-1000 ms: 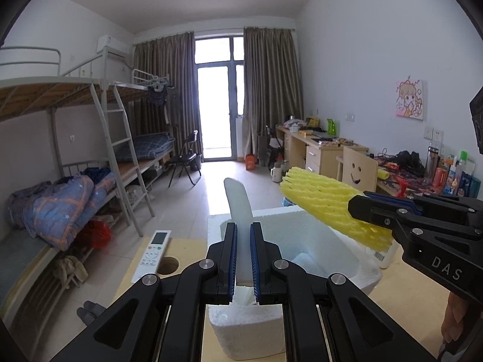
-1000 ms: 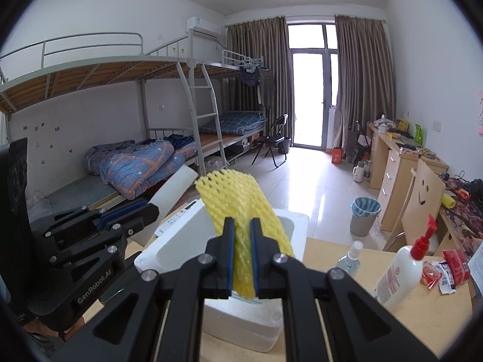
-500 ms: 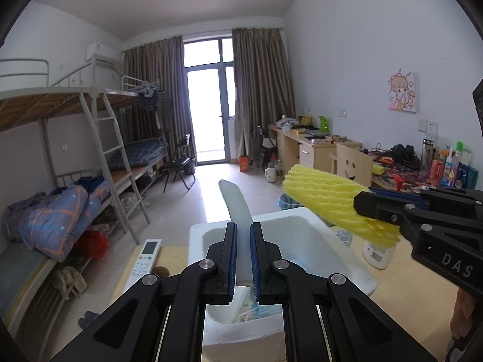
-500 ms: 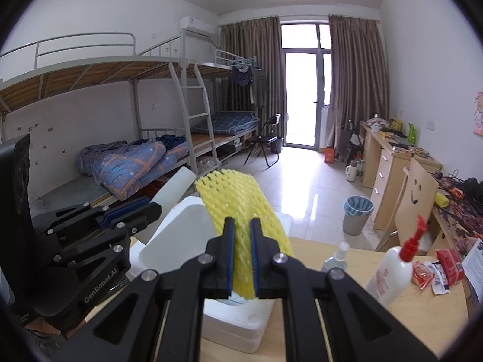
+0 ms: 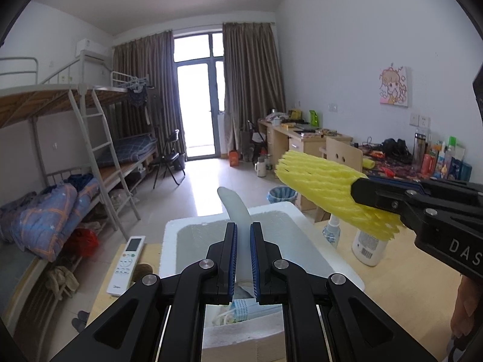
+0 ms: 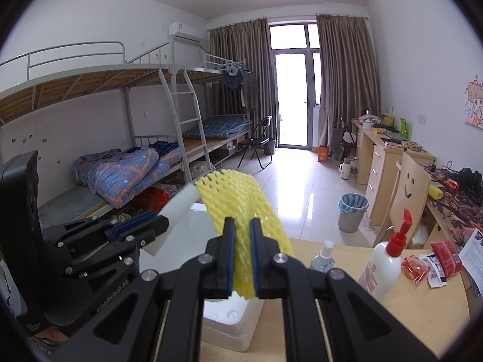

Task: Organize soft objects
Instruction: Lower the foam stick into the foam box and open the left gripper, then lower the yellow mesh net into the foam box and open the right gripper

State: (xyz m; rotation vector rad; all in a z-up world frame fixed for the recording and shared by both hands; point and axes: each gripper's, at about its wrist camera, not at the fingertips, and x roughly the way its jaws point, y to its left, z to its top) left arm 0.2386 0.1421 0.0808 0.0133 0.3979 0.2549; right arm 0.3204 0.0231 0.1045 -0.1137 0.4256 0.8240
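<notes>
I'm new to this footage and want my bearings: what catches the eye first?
A bright yellow foam net clamped in the right tool, held above a white foam box on the table. Beside it, the left tool grips a white foam sheet over the same box.

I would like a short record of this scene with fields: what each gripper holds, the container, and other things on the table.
left gripper: shut on white foam sheet
right gripper: shut on yellow foam net
container: white foam box, open, below both grippers
in box: blue face mask, partly hidden
table: remote control, lotion bottle, small spray bottle, red snack packets
</notes>
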